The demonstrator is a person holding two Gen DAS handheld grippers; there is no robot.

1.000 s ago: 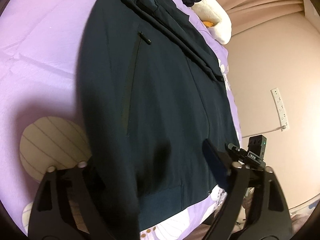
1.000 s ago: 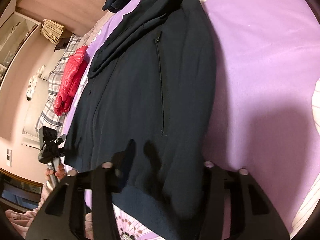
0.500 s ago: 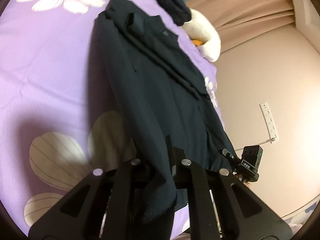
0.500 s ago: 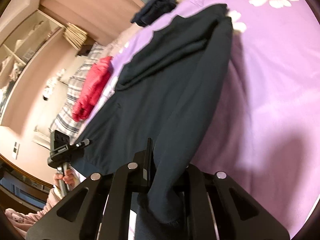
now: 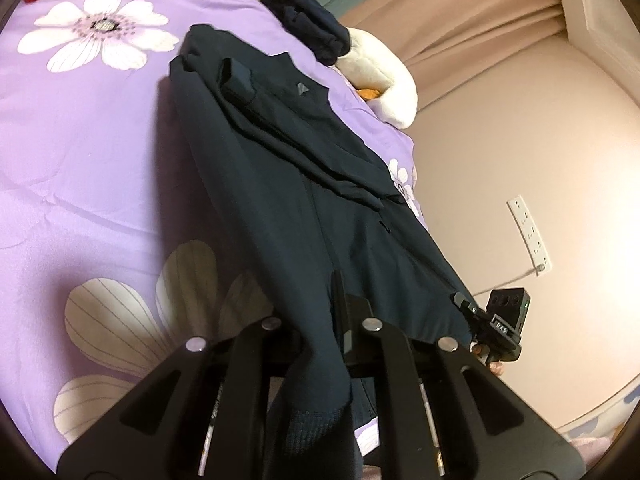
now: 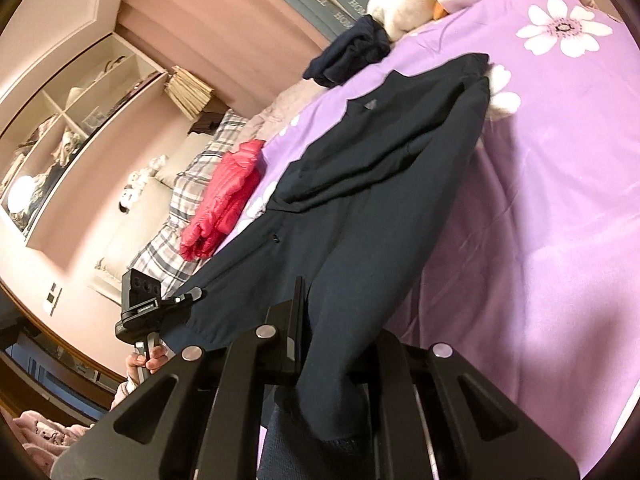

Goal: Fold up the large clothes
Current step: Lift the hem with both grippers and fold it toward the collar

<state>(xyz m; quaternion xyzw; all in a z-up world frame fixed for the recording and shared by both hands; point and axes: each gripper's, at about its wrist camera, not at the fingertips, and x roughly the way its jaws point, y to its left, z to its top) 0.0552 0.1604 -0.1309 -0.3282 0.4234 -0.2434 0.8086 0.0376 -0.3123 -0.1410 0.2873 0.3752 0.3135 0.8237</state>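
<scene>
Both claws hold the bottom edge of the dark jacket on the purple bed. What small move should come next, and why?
Probably carry the hem forward toward the collar. The left claw and right claw are each shut on the jacket hem, its near end hangs off the bedspread, and the sleeves already lie folded across the chest, so the fold in half remains.

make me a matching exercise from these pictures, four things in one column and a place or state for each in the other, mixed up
Things:
1. dark jacket
2. red garment
3. white plush toy
4. left gripper

Places or states:
A. at the far edge of the purple bedspread, with a dark bundle against it
B. shut on the jacket's hem
C. lying on the plaid bedding
D. near end lifted, far end resting on the bedspread

Pairs: 1-D, 2-C, 3-A, 4-B
</scene>
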